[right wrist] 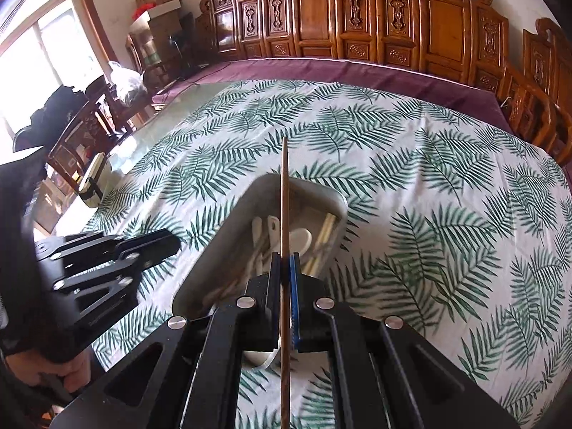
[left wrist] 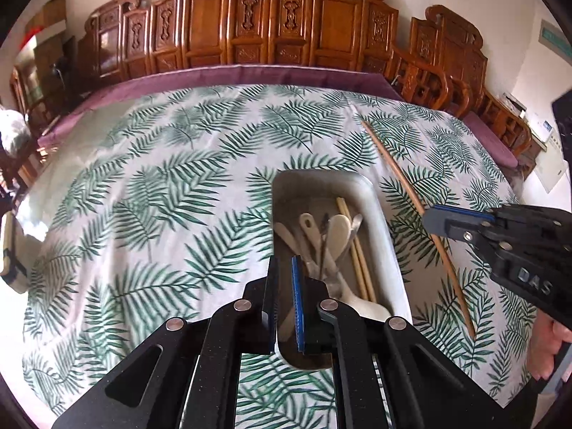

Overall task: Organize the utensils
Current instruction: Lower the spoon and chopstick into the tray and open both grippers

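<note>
The right gripper [right wrist: 285,286] holds one long wooden chopstick [right wrist: 284,214] between its two jaws, which are closed tight on it. The stick runs straight forward, above the white tray [right wrist: 214,236], and it also sticks out behind the jaws. The left gripper [left wrist: 285,296] has its jaws narrow, with only a small gap, and nothing is between them. It hangs over the near end of the tray. Inside the tray lie pale spoons [left wrist: 338,228] and a pair of chopsticks [left wrist: 354,246] along its right wall. The tray stands on a tablecloth with green leaves [left wrist: 161,178]. Carved wooden chairs [left wrist: 250,25] stand behind the table.
</note>
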Tool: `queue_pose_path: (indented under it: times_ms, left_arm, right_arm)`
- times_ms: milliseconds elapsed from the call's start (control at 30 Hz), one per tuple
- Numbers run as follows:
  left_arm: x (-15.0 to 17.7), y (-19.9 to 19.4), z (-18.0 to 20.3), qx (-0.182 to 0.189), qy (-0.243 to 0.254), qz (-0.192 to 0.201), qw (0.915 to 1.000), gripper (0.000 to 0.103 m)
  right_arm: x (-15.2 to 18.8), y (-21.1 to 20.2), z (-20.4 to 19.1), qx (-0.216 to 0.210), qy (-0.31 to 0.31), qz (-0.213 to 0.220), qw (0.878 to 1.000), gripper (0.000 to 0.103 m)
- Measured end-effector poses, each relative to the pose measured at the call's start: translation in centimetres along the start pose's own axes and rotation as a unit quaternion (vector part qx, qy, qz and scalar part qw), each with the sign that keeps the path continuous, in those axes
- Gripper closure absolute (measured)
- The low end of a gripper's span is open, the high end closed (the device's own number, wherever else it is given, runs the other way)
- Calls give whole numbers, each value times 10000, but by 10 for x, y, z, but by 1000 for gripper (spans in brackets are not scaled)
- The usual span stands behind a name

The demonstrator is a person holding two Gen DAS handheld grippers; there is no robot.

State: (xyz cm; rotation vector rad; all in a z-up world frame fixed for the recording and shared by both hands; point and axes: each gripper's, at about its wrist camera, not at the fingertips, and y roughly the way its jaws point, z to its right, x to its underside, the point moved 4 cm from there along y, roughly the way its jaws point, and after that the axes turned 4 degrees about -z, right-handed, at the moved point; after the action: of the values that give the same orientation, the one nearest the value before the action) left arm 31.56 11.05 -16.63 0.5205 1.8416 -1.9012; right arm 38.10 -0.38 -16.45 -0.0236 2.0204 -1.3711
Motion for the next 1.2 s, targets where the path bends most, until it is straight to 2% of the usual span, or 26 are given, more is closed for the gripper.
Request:
queue_pose_path:
  times_ms: [267,400,600,767,900,1067,1133,1200]
  left_arm:
    - [9,-24,-29,-178,-14,151,9997,96]
    - [14,-32,-41,-238,-64,214,9995,87]
    - [23,-36,-49,-274,-108,219,9993,86]
    - [31,-42,-49,-318,-117,201,9992,86]
    - [37,-53,-43,-332,-70,244,9991,82]
    - [42,-72,-30,-336,13,372,9987,75]
    - [45,-81,-23,-330,56,449,9984,69]
    - [48,-90,-16,-320,99,521,9981,57]
  right_arm:
    - [-11,26,-18,-102,137,-8,9999,97]
    - [-12,38,-19,-130,289,-57,9995,97]
    - [-8,54,-16,-228,520,-165,9982,97]
    - [-1,57,-14,-127,534,-235,9982,95]
    - [6,45,-12,-67,480,-201,9986,95]
    - [20,6,-11,63,373,43,9993,95]
    - [28,-11,-10,135,346,133,9992,95]
    - [38,-30,-7,245,325,234,9989,95]
